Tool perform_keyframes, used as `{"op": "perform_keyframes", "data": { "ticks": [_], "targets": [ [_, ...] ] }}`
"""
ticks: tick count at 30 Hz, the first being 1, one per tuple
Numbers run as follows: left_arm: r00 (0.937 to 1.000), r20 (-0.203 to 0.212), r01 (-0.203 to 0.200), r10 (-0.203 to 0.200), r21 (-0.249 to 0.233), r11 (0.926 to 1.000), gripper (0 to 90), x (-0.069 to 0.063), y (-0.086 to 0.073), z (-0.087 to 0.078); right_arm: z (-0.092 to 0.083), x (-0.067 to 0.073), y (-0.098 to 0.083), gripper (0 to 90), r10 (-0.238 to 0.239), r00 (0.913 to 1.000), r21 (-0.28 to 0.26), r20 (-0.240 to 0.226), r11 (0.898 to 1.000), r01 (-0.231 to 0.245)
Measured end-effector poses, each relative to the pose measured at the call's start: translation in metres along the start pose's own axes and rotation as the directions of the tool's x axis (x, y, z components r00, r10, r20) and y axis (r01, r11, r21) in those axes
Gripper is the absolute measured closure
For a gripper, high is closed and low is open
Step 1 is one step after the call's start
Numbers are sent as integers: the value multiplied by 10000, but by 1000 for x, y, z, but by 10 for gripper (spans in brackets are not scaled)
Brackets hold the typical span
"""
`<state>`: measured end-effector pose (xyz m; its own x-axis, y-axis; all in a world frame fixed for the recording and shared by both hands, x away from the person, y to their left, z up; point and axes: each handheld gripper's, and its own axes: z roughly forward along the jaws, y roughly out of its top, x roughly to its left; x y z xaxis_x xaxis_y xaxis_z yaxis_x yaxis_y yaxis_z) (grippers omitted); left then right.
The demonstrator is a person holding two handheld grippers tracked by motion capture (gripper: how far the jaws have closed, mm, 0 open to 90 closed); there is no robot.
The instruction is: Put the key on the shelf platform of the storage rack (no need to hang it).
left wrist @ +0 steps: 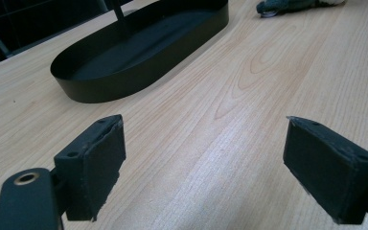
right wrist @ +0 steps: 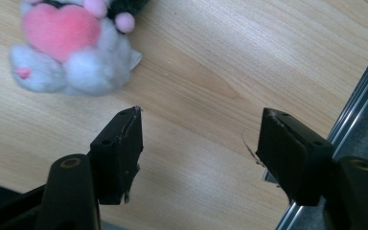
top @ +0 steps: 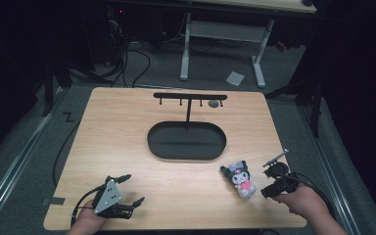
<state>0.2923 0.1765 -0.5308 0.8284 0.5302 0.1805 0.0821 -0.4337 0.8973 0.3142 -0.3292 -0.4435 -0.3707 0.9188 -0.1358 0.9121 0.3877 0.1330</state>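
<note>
1. Left gripper view: left gripper (left wrist: 203, 167) jaws spread wide, nothing between them, bare wood grain of the table (left wrist: 249, 96) under the gap.
2. Beyond those jaws, the black oval tray (left wrist: 100, 88) sits on the table, long axis running up-right in this view, thin black post rising from its far side.
3. Right gripper view: right gripper (right wrist: 201, 153) jaws also wide apart, empty, hovering over the table near its metal-edged border.
4. Plush toy (right wrist: 67, 52) lies just past the right gripper's jaws, apart from them; pink heart on its belly and white feet face the camera.
5. High view: left gripper (top: 127, 191) at the table's near left corner, held by the left hand (top: 85, 223), jaws pointing right and slightly forward.
6. High view: right gripper (top: 269, 178) at the near right edge, held by the right hand (top: 301, 200), pointing left toward the plush toy (top: 240, 180).
7. Plush toy lies on the table just right of the tray's near end, long axis diagonal: dark head toward the tray, pink body toward the near right.
8. Tray's long axis runs left-right mid-table; a T-shaped hanger rack (top: 190, 96) stands from its far side, crossbar parallel to the tray.
</note>
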Motion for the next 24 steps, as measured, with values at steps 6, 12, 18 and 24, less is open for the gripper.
{"op": "perform_keyframes", "data": {
  "ticks": [6, 12, 18, 24],
  "targets": [
    [10000, 12, 20, -20, -12, 10000, 150, 0, 0, 0, -14, 9, 8, 224, -48, 9998, -228, -206, 9997, 43],
    [10000, 22, 6, -6, -17, 10000, 150, 0, 0, 0, -15, 24, 19, 160, -271, 9988, -361, -396, 9990, 256],
    [10000, 44, 12, -12, -16, 10000, 151, 0, 0, 0, -8, 40, 30, 148, -439, 9977, -329, -514, 9986, 422],
    [10000, 43, 2, -2, -15, 10000, 150, 0, 0, 0, 6, 50, 39, 149, -429, 9968, -280, -671, 9988, 411]
  ]
}}
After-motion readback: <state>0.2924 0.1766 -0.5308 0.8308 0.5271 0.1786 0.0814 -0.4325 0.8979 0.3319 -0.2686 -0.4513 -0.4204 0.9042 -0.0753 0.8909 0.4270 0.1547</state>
